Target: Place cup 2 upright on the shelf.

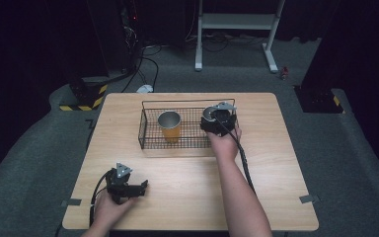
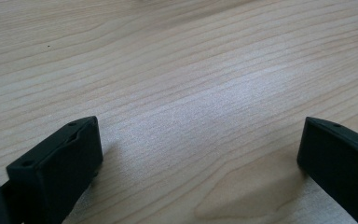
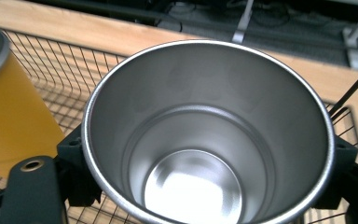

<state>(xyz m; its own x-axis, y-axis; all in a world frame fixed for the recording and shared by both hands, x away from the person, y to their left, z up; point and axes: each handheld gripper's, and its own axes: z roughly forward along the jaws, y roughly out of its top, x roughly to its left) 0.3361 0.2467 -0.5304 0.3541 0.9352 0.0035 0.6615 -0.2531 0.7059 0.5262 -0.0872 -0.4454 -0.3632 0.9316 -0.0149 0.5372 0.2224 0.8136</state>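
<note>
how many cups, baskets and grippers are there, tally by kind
cups: 2, an orange cup and a steel cup held over the basket
wire basket: 1
grippers: 2, left gripper and right gripper
total: 5

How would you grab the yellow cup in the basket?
Take the yellow cup by its upper wall, just under the rim, coming straight down from above. It stands upright, mouth open, and the wire basket walls it in, so a sideways reach would probably hit wire. One jaw inside, one outside.

The right gripper (image 1: 219, 120) reaches into the wire basket (image 1: 150, 143) beside an orange cup (image 1: 170, 126).
</note>
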